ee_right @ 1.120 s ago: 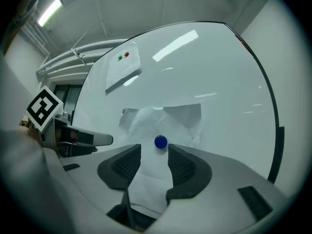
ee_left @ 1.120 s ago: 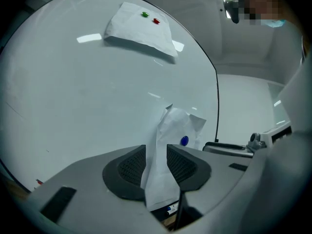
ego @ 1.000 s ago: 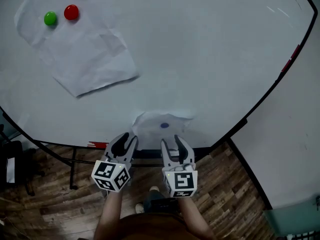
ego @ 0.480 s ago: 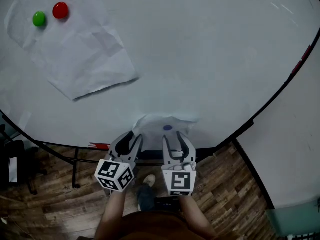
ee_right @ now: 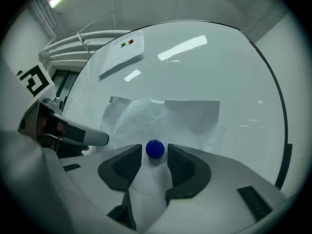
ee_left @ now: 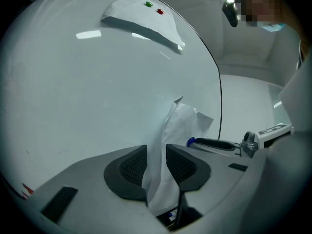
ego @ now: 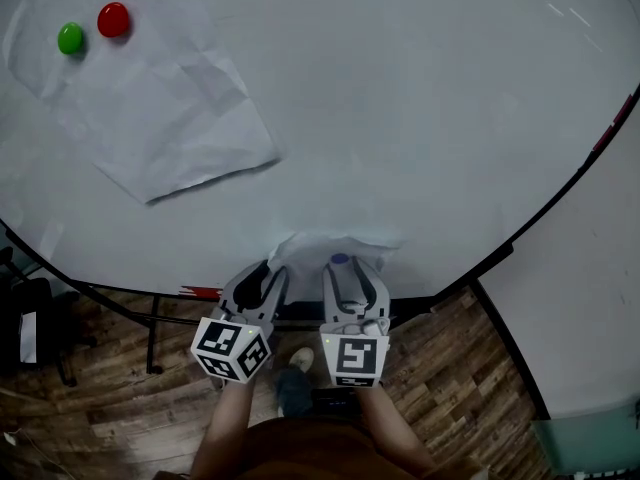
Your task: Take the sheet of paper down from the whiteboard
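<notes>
My left claw (ee_left: 155, 152) is clenched on the sheet of paper (ee_right: 165, 116). A crumpled fold of its left edge runs up between the two ribbed pads and fills the gap between them. My right claw (ee_right: 155, 152) sits just beside it, its pads closed in from either side on the blue magnet (ee_right: 155, 149). That round button stands at the tips of the jaws, and the paper runs down underneath it and between them.

Both claws are at the bottom edge of the whiteboard (ego: 400, 118), where the dark frame (ego: 560, 193) curves round below and to the right. Under the frame lies wooden floor (ego: 460, 368). Nothing stands between either claw and the sheet.

Far up the board to the left hangs a second sheet (ego: 150, 118). It is creased and tilted, and a green magnet (ego: 70, 38) and a red magnet (ego: 113, 19) sit side by side near its top. It is well apart from my claws.

The sheet I hold is white and badly rumpled. Its upper part bulges off the board, the top edge looks ragged and partly folded over, and its lower part is gathered into my jaws. The rest of the board around it is bare and glossy, with light streaks reflected on it.
</notes>
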Demonstrator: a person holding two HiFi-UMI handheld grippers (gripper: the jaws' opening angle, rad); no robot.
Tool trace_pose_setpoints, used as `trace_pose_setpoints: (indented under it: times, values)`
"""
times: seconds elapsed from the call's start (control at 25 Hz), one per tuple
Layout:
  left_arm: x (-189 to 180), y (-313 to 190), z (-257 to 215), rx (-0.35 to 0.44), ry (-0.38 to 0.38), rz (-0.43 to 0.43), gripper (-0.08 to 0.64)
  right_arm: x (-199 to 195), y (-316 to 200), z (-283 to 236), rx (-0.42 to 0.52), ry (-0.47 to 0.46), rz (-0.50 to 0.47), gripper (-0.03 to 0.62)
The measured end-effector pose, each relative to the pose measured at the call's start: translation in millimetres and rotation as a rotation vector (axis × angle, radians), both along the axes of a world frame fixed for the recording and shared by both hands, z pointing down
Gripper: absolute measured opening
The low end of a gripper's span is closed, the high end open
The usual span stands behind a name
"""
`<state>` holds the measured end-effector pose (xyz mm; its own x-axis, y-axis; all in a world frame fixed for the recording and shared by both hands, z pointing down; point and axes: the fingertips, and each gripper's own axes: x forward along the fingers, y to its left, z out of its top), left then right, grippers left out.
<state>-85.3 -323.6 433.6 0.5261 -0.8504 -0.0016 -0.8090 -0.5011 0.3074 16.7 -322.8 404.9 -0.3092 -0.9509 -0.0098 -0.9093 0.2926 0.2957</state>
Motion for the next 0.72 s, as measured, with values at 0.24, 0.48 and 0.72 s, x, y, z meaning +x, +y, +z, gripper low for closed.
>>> trace_pose_setpoints:
  times: [0.24, 0.48, 0.72]
  values:
    - [1.4, 0.5, -5.6, 0.026, -0.015, -0.017, 0.098, -2.6, -4.7, -0.6, 0.014, 0.014, 0.022, 0.118]
    - [-1.3, -1.3, -6.4, 0.023, 0.007, -0.022, 0.089, -3.8, -4.3, -0.6, 0.016, 0.041, 0.032, 0.118]
    - [2.2, -3.4, -8.2, 0.025, 0.001, -0.012, 0.031, -3.7, -4.8, -0.8, 0.021, 0.075, 0.045, 0.120]
